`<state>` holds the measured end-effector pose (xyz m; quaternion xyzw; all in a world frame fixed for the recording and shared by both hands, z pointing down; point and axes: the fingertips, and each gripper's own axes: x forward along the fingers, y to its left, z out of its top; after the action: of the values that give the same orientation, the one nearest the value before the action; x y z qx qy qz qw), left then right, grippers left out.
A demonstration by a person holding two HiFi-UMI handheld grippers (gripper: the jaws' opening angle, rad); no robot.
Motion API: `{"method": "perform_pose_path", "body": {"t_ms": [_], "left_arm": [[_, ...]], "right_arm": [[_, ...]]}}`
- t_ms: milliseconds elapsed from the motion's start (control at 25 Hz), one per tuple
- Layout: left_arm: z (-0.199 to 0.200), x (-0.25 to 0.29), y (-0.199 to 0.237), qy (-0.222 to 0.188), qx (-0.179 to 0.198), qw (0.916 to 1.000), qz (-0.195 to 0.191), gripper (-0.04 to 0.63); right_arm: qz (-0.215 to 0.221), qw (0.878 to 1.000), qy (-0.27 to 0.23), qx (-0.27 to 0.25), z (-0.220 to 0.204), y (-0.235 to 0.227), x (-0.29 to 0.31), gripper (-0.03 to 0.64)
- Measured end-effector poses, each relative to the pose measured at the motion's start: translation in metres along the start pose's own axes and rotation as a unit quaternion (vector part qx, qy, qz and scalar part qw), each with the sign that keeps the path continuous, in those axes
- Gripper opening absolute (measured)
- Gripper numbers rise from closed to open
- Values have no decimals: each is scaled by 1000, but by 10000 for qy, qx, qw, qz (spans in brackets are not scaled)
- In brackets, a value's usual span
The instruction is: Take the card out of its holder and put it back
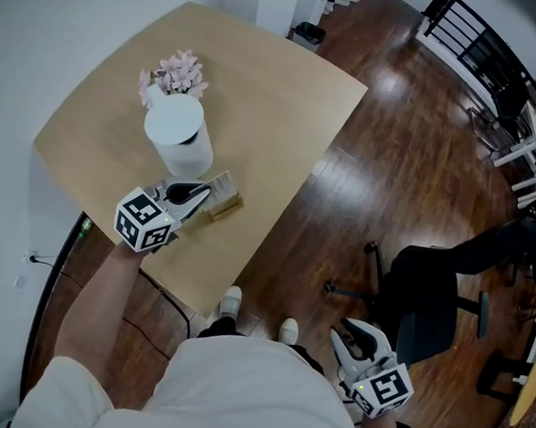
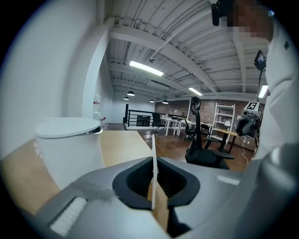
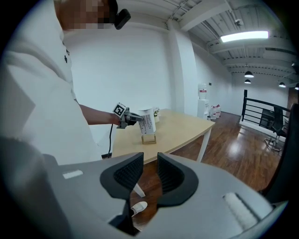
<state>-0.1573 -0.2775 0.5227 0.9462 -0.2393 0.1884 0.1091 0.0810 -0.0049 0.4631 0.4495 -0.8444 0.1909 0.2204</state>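
While the right gripper [image 1: 348,335] hangs off the table [image 1: 277,90] at the person's 5 o'clock, jaws slightly apart and empty, the left gripper [image 1: 199,195] is clamped on the card [image 2: 153,158], seen edge-on between its pads. The card stands upright at the wooden holder [image 3: 149,138], at 4 o'clock from the white vase [image 1: 175,136]. Cannot tell whether its lower edge is seated in the slot or just clear of it. Judgement: the lift-out or the return is in hand. The next move calls for straight vertical travel with the card kept square. Nothing braces the holder, so it may tip.
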Motion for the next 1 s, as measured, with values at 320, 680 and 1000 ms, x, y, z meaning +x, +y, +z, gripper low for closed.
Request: {"method": "perform_pose_path", "body": {"t_ms": [320, 680, 1000], "left_arm": [[-6, 8, 5, 53, -43, 9998, -204, 17], [-12, 8, 7, 75, -153, 9997, -172, 17], [-25, 16, 3, 248, -100, 9994, -204, 17]], "right_arm": [[-138, 9999, 21, 93, 2, 5, 9, 98], [-145, 9998, 51, 92, 3, 6, 9, 98], [-160, 9998, 86, 84, 0, 5, 7, 98]]}}
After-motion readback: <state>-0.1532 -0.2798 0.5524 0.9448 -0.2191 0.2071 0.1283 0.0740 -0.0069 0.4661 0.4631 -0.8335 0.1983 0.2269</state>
